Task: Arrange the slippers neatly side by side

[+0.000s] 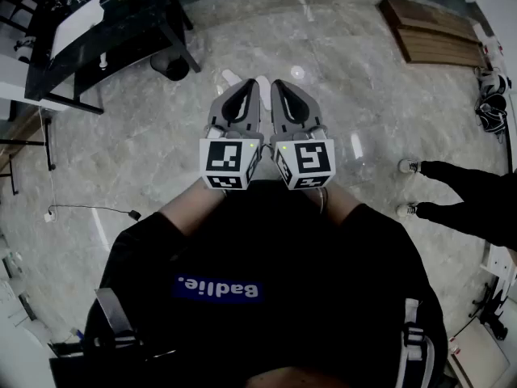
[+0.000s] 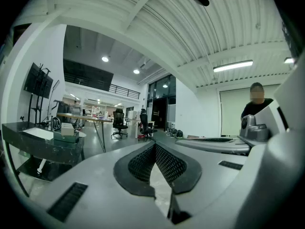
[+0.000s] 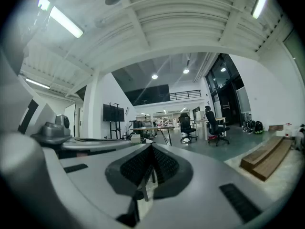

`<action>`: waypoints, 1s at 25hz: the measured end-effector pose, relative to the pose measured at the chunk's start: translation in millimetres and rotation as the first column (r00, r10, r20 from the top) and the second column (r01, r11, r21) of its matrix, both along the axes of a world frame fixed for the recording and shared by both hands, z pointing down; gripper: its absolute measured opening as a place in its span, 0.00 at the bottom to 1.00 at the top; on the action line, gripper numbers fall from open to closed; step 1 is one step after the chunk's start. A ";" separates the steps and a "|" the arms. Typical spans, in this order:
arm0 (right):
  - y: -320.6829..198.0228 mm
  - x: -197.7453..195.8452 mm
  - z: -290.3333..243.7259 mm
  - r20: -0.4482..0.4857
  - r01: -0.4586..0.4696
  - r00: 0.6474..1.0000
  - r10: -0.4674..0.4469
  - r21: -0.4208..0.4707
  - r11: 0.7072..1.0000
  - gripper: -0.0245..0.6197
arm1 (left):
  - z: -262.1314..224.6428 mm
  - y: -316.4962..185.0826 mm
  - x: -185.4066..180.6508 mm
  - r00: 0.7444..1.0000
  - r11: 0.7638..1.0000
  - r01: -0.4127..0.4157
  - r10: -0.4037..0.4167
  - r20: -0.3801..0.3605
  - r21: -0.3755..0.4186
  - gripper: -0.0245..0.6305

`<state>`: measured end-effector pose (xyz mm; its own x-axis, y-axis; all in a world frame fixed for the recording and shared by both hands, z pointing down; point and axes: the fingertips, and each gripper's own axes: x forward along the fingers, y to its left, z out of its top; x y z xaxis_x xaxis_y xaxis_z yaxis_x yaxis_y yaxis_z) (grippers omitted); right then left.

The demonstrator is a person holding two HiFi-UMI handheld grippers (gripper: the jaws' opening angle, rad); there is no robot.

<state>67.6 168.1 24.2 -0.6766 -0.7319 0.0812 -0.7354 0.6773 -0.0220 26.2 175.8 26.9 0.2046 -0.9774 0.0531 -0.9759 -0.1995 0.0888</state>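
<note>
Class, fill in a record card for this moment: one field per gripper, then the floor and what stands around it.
Left gripper: jaws together, nothing between them, held level
Right gripper: jaws together, empty, level beside the left
Slippers: none clearly seen; two white tips peek out past the grippers, mostly hidden
Floor: pale marble
Table: black, upper left of head view
Wooden boards: upper right
Bystander: dark trousers, white shoes, right edge
</note>
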 end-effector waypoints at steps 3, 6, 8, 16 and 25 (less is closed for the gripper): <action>-0.5 -1.7 0.5 -0.002 0.001 1.000 -0.001 -0.002 1.000 0.03 | 1.3 0.0 -3.1 1.000 1.000 0.002 -0.002 -0.005 -0.004 0.02; -2.3 -3.0 1.0 -0.003 0.001 1.000 -0.001 -0.005 1.000 0.03 | 4.8 -1.3 -5.4 1.000 1.000 0.006 -0.006 -0.016 -0.016 0.02; -3.0 -2.6 0.5 -0.004 0.001 1.000 -0.001 -0.007 1.000 0.03 | 4.0 -2.0 -5.3 1.000 1.000 0.006 -0.006 -0.015 -0.016 0.02; -3.8 0.3 2.3 0.009 0.011 1.000 -0.010 -0.020 1.000 0.03 | 5.2 -3.1 -5.0 1.000 1.000 0.010 -0.011 -0.017 -0.020 0.02; -29.0 32.9 23.1 0.041 -0.001 0.999 0.004 -0.078 0.997 0.03 | 19.3 -19.8 5.6 0.998 0.997 0.064 -0.065 -0.019 -0.048 0.02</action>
